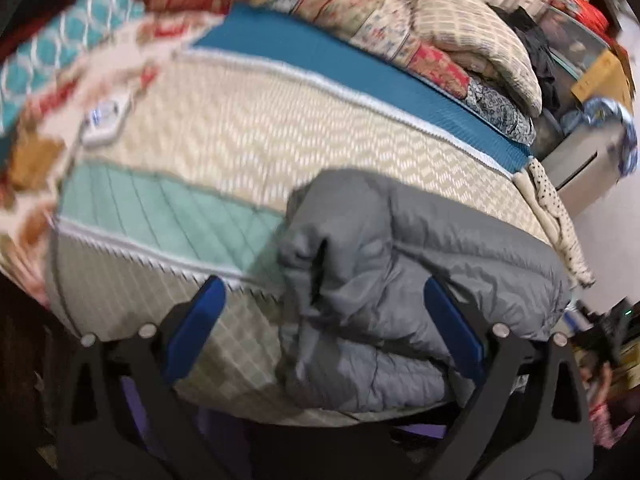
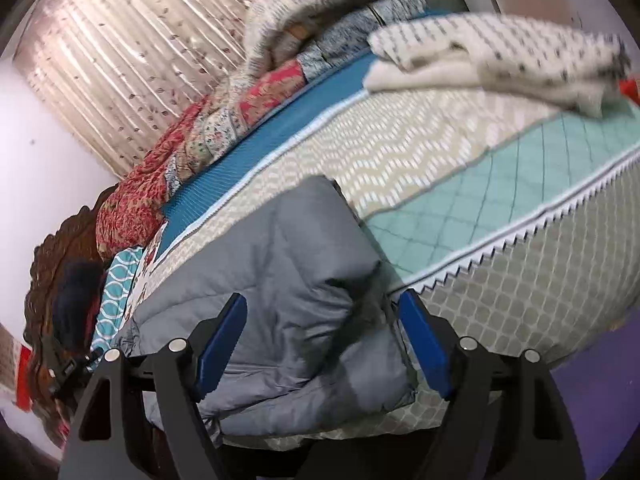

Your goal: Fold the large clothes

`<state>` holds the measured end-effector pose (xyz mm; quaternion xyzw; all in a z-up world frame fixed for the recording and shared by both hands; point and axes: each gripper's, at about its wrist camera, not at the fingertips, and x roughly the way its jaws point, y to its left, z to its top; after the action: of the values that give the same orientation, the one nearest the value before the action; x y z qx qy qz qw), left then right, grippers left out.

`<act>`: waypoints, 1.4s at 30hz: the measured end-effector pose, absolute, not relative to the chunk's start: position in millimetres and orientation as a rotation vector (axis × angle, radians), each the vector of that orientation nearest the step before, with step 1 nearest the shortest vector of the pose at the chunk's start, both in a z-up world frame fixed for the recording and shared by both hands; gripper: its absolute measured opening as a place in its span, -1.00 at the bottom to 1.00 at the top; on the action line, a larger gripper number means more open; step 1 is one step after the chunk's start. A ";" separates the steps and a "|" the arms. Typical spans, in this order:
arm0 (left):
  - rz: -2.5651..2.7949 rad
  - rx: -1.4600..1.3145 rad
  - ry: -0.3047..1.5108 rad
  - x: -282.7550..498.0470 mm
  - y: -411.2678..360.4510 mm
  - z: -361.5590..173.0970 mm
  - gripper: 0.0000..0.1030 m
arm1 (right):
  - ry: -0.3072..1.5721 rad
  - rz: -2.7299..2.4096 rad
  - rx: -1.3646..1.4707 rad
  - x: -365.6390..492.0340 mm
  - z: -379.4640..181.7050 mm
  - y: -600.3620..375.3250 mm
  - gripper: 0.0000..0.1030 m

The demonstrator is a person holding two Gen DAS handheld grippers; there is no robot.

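One grey jacket (image 1: pixel 400 280) on bed (image 1: pixel 248 120); two hand-held grippers, seemingly open.

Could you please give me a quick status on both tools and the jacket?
Left tool open, right tool open. Grey jacket folded on bed edge, unheld. Nothing in the way.

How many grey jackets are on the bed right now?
1. The grey jacket lies bundled at the near edge of the bed, in front of both open grippers, left gripper and right gripper. Others could be hidden among the piled bedding.
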<state>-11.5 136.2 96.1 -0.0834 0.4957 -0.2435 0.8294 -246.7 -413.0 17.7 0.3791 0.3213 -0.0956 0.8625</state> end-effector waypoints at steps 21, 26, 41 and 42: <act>-0.741 -0.199 1.077 -25.2 67.4 79.7 -0.62 | 0.823 0.080 0.680 -157.7 52.0 -330.9 -0.04; -0.749 -0.228 0.893 7.0 82.9 131.6 -0.64 | 0.727 0.156 0.543 -97.8 122.9 -306.0 -0.08; -0.239 -0.259 0.576 235.6 176.4 183.8 -0.42 | 0.616 0.235 0.327 295.5 195.1 -212.1 0.18; -0.171 -0.270 0.597 251.8 177.2 172.3 -0.01 | 0.648 0.143 0.279 324.4 177.0 -208.9 0.41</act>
<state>251.8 177.2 172.3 -0.1323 0.2926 -0.0841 0.9433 324.4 -208.9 177.0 0.1365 0.3172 0.0700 0.9359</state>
